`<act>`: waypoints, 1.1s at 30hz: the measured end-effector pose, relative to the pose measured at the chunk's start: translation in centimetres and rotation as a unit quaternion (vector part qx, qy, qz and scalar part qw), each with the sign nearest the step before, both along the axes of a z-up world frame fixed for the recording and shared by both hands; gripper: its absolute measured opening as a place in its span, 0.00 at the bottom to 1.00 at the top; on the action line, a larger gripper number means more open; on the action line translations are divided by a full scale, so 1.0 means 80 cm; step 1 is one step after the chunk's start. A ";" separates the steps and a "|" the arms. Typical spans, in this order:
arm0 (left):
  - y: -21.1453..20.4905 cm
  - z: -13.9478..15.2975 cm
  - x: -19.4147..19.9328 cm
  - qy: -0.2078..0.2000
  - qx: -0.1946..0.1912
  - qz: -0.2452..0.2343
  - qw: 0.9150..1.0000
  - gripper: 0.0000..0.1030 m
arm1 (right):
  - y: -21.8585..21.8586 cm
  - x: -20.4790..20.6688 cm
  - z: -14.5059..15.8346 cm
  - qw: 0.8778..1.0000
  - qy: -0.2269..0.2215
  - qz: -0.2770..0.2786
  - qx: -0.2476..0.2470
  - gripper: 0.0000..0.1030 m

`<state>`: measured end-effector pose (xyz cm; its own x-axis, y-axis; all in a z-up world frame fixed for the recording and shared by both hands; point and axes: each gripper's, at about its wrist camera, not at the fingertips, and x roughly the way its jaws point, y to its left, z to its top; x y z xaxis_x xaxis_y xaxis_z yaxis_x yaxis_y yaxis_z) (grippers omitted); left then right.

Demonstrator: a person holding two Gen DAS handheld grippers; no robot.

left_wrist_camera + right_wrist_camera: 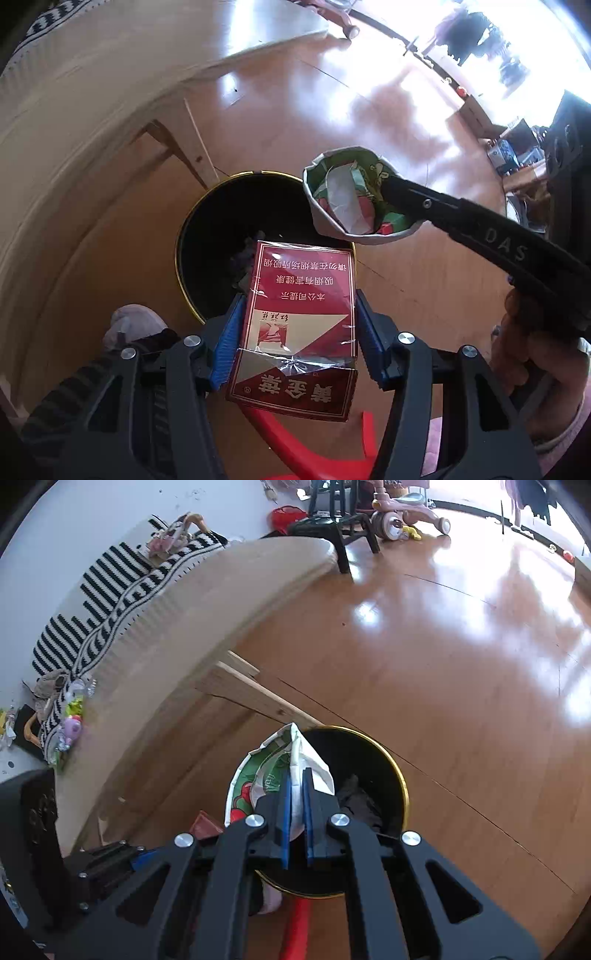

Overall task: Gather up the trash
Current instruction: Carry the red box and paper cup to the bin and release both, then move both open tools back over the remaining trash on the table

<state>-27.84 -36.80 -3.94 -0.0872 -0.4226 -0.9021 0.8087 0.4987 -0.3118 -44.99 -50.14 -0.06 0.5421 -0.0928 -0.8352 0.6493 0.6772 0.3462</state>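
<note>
While left tongs point(295, 325) grip cigarette pack point(303, 295), right tongs point(297, 805) clamp paper cup point(258, 779) over wood floor point(443, 701).

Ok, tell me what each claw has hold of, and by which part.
Left claw: red cigarette pack, clamped across its long sides. Right claw: crumpled paper cup, pinched at its rim wall.

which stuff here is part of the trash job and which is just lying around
Part of the job:
- red cigarette pack, clamped in the left gripper
- crumpled paper cup, pinched in the right gripper
- black bin with gold rim, below both

Just lying about:
- striped blanket
- pink ride-on toy
- black stool
- red plastic stool
</note>
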 end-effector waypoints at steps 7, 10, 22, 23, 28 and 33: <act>-0.004 0.002 -0.024 -0.018 0.001 -0.012 1.000 0.60 | -0.009 0.011 0.000 1.000 -0.008 -0.008 0.021 0.07; 0.000 0.008 -0.021 -0.027 -0.012 0.005 1.000 0.94 | -0.014 0.009 0.011 0.999 -0.026 -0.022 0.024 0.48; 0.097 0.124 0.050 -0.121 -0.104 0.139 0.977 0.94 | 0.009 0.025 0.074 0.993 -0.082 -0.019 -0.078 0.93; 0.114 0.134 0.062 -0.131 -0.111 0.156 0.973 0.94 | 0.014 0.035 0.076 0.994 -0.084 -0.011 -0.075 0.93; 0.217 0.150 0.132 -0.189 -0.091 0.253 0.944 0.94 | 0.070 0.122 0.101 0.989 -0.092 0.062 -0.099 0.93; 0.327 0.136 0.200 -0.216 -0.032 0.365 0.905 0.94 | 0.139 0.226 0.112 0.980 -0.088 0.138 -0.114 0.93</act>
<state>-11.84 -10.67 6.95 0.5919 -0.2780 -0.7566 0.3241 0.9415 -0.0924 -26.92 -39.03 8.88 0.7074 -0.0957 -0.7003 0.3736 0.8917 0.2554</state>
